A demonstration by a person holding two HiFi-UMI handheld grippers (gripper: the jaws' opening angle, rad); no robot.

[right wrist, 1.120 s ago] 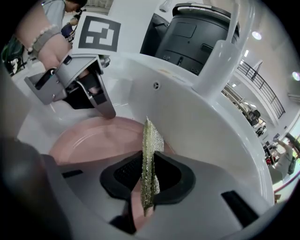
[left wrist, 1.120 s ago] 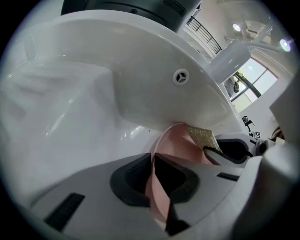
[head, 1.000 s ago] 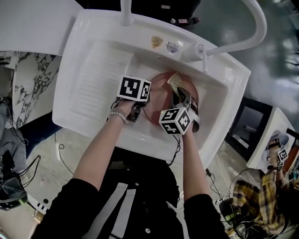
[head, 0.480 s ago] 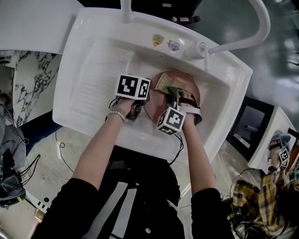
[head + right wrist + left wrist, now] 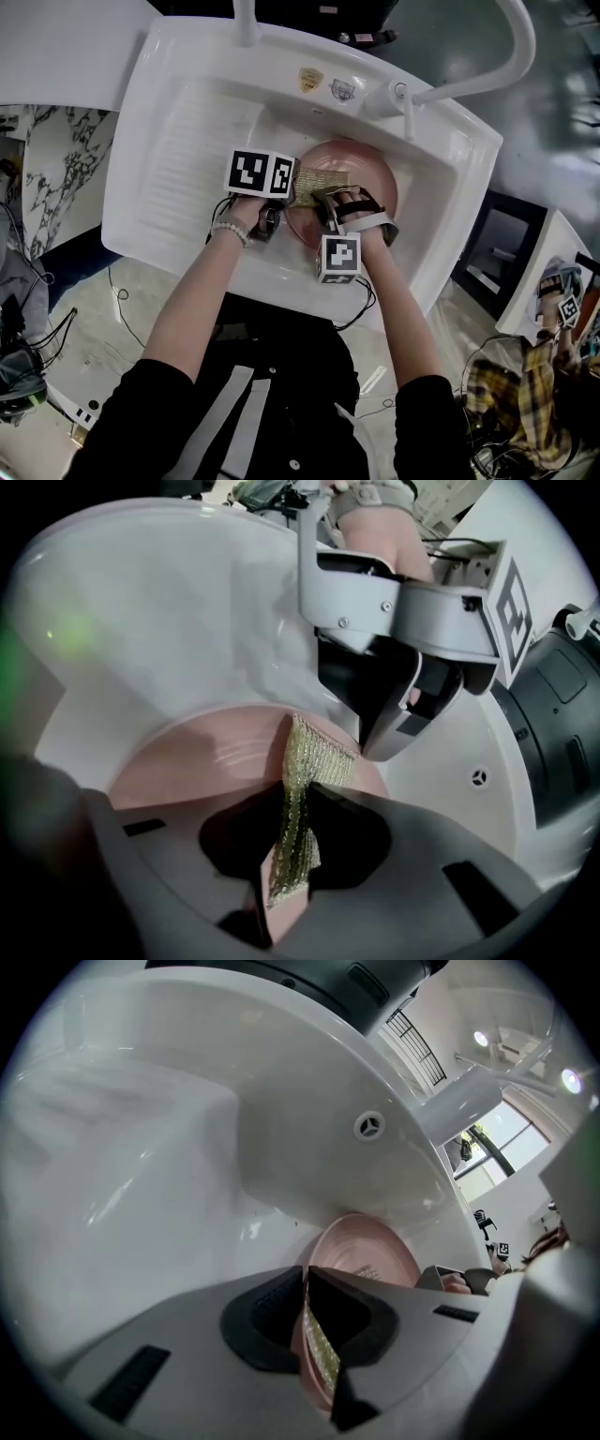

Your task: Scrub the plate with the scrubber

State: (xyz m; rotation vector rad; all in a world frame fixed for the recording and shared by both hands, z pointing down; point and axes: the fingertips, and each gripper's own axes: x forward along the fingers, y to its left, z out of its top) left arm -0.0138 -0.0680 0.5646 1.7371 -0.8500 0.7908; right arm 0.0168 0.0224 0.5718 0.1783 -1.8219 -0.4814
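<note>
A pink plate (image 5: 364, 172) stands tilted in the white sink's basin. My left gripper (image 5: 281, 214) is shut on its left rim, and the left gripper view shows the plate's edge (image 5: 370, 1251) pinched between the jaws of that gripper (image 5: 307, 1335). My right gripper (image 5: 328, 204) is shut on a gold mesh scrubber (image 5: 317, 184). The scrubber (image 5: 300, 799) hangs from the right gripper (image 5: 286, 860) and lies against the plate's face (image 5: 197, 752), close beside the left gripper's fingers (image 5: 394, 714).
The sink (image 5: 187, 122) has a ribbed draining board at its left. A curved white faucet (image 5: 487, 66) arches over the far right corner. An overflow hole (image 5: 369, 1126) sits in the basin wall. A marble counter (image 5: 56, 169) lies to the left.
My right gripper has rolled and moved left across the plate, dragging the scrubber from the far rim to the left side by the left gripper. The left gripper has held still.
</note>
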